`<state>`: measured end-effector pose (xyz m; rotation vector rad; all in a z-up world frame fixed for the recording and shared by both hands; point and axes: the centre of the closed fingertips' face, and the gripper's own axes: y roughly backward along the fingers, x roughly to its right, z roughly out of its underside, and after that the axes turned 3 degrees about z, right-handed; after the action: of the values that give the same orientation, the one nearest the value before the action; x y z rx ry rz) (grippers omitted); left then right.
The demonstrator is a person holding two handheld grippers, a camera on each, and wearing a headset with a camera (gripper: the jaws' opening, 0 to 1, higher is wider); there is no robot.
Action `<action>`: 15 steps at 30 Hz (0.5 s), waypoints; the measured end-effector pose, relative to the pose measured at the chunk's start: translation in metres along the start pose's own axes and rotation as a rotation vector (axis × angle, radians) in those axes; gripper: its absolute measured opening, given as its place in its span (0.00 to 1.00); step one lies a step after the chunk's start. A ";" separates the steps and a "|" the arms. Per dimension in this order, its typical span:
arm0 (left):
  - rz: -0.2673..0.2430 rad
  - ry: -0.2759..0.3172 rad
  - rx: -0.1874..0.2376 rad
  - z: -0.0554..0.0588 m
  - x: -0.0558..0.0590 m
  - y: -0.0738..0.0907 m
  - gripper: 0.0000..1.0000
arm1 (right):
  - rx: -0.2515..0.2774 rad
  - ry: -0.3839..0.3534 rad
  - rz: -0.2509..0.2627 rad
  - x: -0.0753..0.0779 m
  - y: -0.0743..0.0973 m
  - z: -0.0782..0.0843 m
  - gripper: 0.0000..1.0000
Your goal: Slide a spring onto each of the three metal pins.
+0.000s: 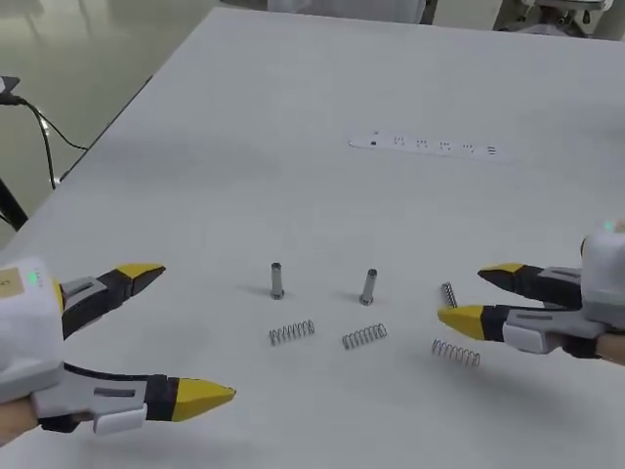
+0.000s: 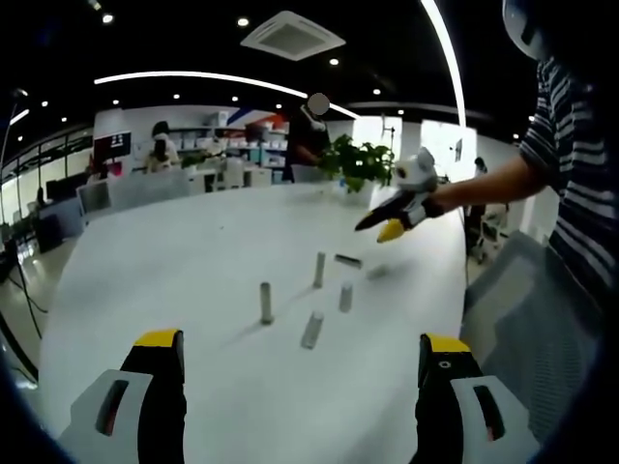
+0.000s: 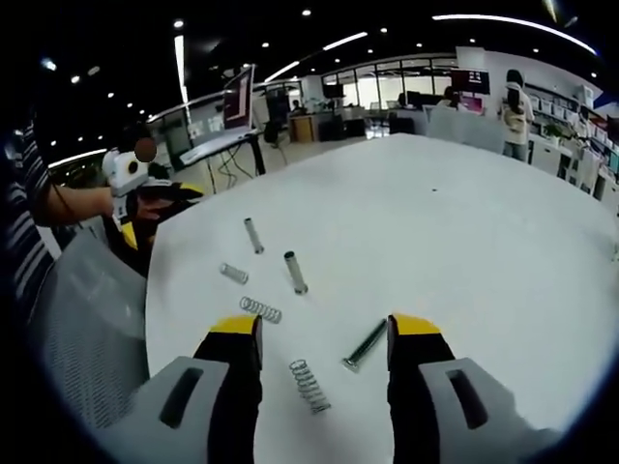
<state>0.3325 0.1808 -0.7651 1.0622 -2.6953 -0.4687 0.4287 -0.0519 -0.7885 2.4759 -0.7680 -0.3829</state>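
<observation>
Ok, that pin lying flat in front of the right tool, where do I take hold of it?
Grip the pin mid-shaft, coming from above with the right tool, its open jaws set across the pin's length. It lies flat, thin and round, so an end-on hold would likely slip.

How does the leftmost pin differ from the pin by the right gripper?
Pose: the leftmost pin stands upright; the pin by the right gripper lies flat on its side.
Place: the lying pin sits at the tips of the open right gripper; the leftmost pin stands well away from it, with a spring lying just in front.
Shared: both are bare metal, and neither carries a spring yet.
</observation>
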 end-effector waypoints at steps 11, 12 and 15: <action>-0.003 0.005 0.001 0.001 0.000 0.000 0.98 | -0.095 -0.052 0.032 0.015 -0.014 0.012 0.36; -0.003 0.006 0.001 0.001 0.000 0.000 0.98 | -0.100 -0.059 0.029 0.015 -0.015 0.012 0.36; -0.005 0.009 0.002 0.002 0.000 0.000 0.98 | -0.118 -0.064 0.040 0.019 -0.019 0.014 0.34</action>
<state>0.3322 0.1816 -0.7665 1.0688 -2.6868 -0.4616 0.4466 -0.0550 -0.8131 2.3447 -0.7963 -0.4814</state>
